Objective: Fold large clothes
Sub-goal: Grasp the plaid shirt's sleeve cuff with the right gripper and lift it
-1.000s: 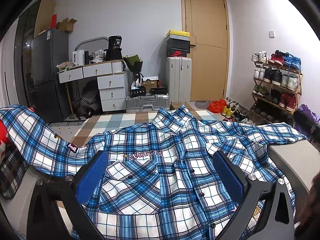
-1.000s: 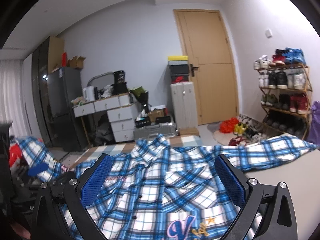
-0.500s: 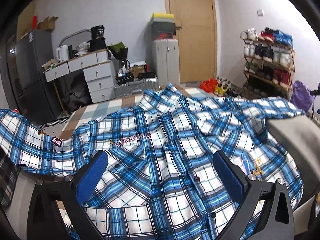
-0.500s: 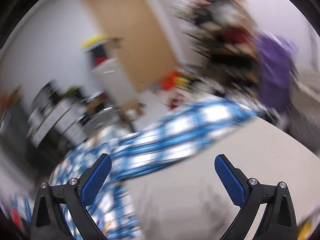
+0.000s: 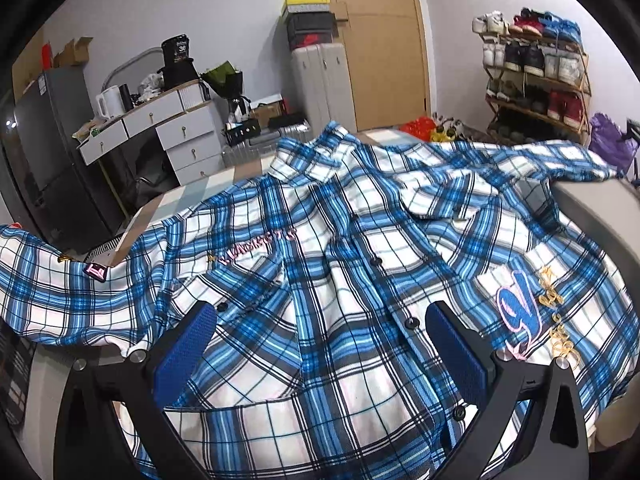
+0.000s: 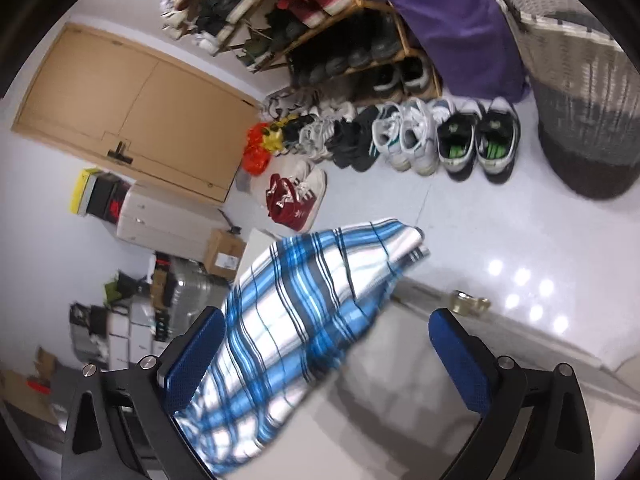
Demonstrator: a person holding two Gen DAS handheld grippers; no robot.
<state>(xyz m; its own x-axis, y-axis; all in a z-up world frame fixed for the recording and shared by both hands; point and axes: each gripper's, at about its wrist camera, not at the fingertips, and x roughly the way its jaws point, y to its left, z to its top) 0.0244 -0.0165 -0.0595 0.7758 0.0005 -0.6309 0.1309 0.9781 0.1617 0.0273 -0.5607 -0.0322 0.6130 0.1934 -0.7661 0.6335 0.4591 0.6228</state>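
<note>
A large blue and white plaid shirt [image 5: 328, 264] lies spread front up, buttoned, on a grey table [image 5: 592, 200], collar at the far side. Its sleeves reach out to the left and right. My left gripper [image 5: 320, 332] hovers open above the shirt's lower front with nothing between its fingers. In the right wrist view the shirt's right sleeve [image 6: 304, 312] runs out to the table's edge, its cuff hanging over. My right gripper [image 6: 324, 336] is open above that sleeve, the cloth lying near its left finger.
The grey table [image 6: 400, 408] ends just beyond the cuff, with white floor below. A row of shoes [image 6: 400, 136], a shoe rack [image 5: 536, 76], a purple bag [image 6: 452, 24] and a woven basket [image 6: 580, 80] stand to the right. Drawers [image 5: 160, 128], suitcases and a door are behind.
My right gripper has swung right and tilted down, from the shirt's body to the right sleeve end. My left gripper has risen a little and looks down over the shirt front.
</note>
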